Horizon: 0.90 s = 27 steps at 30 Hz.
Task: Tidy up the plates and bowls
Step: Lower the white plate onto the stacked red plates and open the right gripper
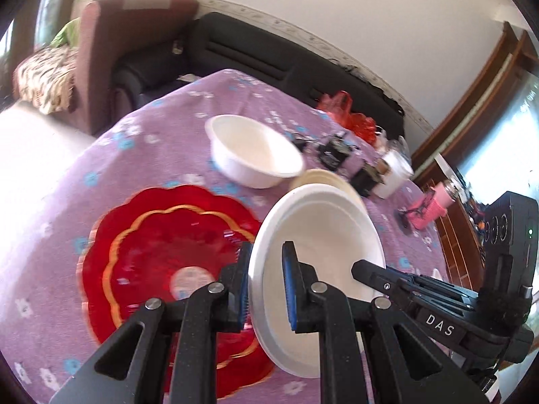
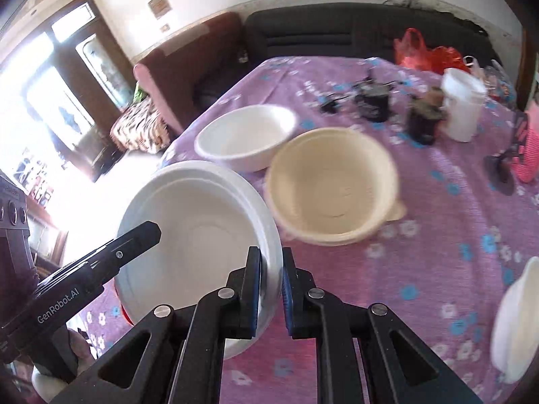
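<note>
White plate (image 1: 323, 235) held off the purple cloth (image 1: 151, 155), tilted, rim pinched from two sides. Left tongs (image 1: 266, 286) clamped on its near-left rim, one pad outside, one inside the well. Right tongs (image 2: 271, 289) clamped on the opposite rim, pads tight to the edge.

Left view only: red scalloped plate (image 1: 161, 252) flat on the cloth just under and left of the left tongs; pink cup (image 1: 431, 207) far right. Right tongs' finger seen reaching in over the plate's right edge.

Right view only: cream bowl (image 2: 333, 181) fully open just ahead of the right tongs, near the held plate's rim; another white dish (image 2: 518, 320) at the right edge; white jug (image 2: 463, 104) far ahead.

Both views: white bowl (image 2: 246, 136) ahead, beyond the held plate, resting on the cloth.
</note>
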Tool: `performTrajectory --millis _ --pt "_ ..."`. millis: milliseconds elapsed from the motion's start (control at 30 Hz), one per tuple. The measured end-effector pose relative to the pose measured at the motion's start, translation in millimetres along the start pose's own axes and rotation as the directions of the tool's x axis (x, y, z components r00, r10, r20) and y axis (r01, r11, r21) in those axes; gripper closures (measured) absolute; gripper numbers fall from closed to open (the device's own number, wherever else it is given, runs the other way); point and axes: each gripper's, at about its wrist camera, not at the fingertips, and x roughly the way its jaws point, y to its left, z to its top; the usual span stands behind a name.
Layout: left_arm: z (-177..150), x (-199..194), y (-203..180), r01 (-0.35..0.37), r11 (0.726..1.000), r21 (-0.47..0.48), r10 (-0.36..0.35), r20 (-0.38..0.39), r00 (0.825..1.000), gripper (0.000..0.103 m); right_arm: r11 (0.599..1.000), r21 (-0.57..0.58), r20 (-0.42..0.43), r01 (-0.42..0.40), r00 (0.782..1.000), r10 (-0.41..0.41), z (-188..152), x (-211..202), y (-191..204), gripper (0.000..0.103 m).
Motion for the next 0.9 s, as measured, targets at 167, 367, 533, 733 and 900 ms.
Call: performTrajectory --millis 167,367,533,733,900 --pt "-4.9 3.4 48.5 -0.051 0.995 -0.080 0.049 -0.018 0.999 0.088 0.999 -0.035 -0.060 -0.010 0.998 0.008 -7.0 43.3 42.1 0.090" --pt "-6.8 20.2 86.2 -0.080 0.986 -0.147 0.071 -0.066 0.995 0.088 0.998 -0.055 -0.113 0.013 0.993 -0.019 -9.7 77.6 64.6 0.090" --pt "-6.7 28.5 96.2 -0.080 0.984 -0.162 0.068 -0.082 0.994 0.088 0.999 -0.046 -0.120 0.018 0.992 -0.024 -6.4 85.7 65.7 0.090" --pt "-2.2 28.8 90.4 -0.068 0.987 -0.147 0.060 -0.060 0.996 0.067 0.999 -0.042 -0.106 0.030 0.994 -0.035 -2.3 92.3 66.0 0.090" --pt "-0.5 20.4 90.7 -0.059 0.987 -0.147 0.055 -0.033 0.998 0.053 0.995 -0.064 -0.028 0.072 0.997 -0.074 -4.6 84.4 71.9 0.086"
